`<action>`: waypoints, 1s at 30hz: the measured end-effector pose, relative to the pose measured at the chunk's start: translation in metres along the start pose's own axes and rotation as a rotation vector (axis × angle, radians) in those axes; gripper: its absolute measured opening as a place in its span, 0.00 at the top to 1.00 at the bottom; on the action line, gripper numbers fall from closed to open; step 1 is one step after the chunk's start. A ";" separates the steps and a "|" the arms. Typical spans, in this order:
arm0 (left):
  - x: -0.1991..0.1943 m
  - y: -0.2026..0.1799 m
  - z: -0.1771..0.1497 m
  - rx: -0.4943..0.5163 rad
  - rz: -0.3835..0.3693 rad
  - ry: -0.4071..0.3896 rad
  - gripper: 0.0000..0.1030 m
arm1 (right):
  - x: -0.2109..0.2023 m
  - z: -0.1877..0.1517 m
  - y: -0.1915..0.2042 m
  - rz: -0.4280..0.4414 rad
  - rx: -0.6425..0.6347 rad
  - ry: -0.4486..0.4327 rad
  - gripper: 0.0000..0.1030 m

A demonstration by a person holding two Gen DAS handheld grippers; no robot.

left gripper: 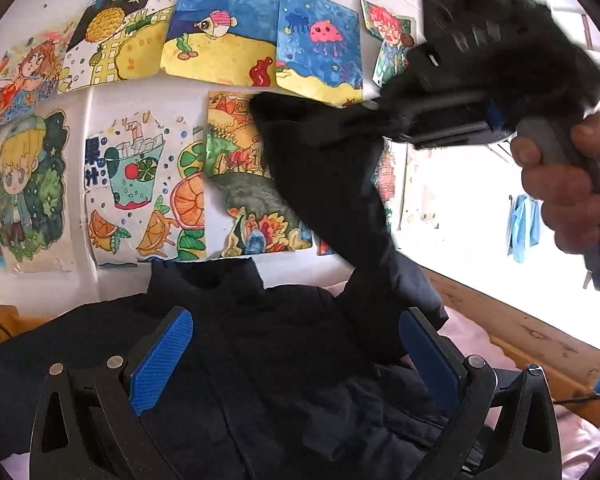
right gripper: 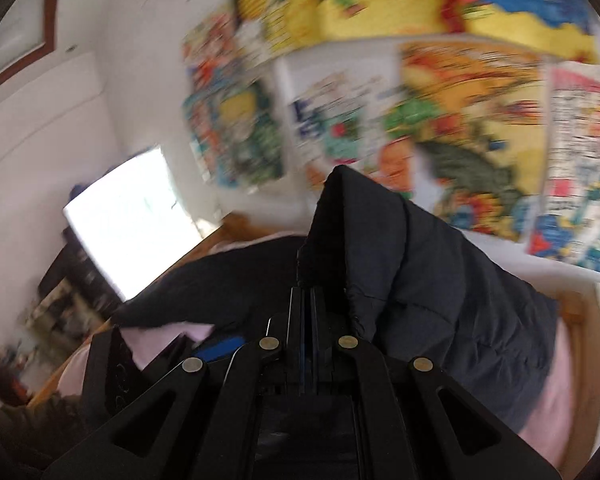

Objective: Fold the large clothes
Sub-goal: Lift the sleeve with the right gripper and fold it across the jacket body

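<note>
Dark jacket [left gripper: 260,340] below open left hand-held gripper [left gripper: 296,356]; sleeve [left gripper: 332,184] pinched in right hand-held gripper [left gripper: 364,120].

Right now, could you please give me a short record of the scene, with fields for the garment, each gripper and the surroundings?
garment: dark navy padded jacket, body spread flat on a pink bed sheet, collar toward the wall
lifted part: one sleeve raised clear of the body
right gripper: shut on the sleeve, held by a hand
left gripper: open, blue pads either side of the jacket front, gripping nothing
bed frame: wooden rail along the sheet's edge
wall: colourful children's drawings taped up
</note>
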State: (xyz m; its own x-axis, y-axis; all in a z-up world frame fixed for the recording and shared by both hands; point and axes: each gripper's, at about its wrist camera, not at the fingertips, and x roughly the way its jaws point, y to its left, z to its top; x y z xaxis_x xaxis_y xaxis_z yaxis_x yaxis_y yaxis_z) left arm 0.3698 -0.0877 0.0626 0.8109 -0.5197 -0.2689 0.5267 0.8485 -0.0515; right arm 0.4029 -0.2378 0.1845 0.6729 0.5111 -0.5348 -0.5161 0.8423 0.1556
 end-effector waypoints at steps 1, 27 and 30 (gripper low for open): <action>0.004 0.003 -0.003 -0.012 0.012 0.007 0.00 | 0.006 0.000 0.010 0.019 -0.013 0.014 0.97; 0.018 0.103 -0.027 -0.222 0.271 0.105 0.90 | 0.043 -0.007 -0.021 -0.023 0.145 -0.010 0.46; 0.025 0.124 -0.044 -0.205 0.309 0.156 0.90 | 0.037 -0.041 -0.063 -0.219 0.177 -0.007 0.44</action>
State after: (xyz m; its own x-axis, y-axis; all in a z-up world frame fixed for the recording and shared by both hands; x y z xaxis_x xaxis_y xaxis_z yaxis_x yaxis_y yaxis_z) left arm 0.4444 0.0089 0.0067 0.8666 -0.2285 -0.4436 0.1893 0.9731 -0.1314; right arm 0.4382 -0.2792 0.1207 0.7623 0.3145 -0.5657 -0.2578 0.9492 0.1802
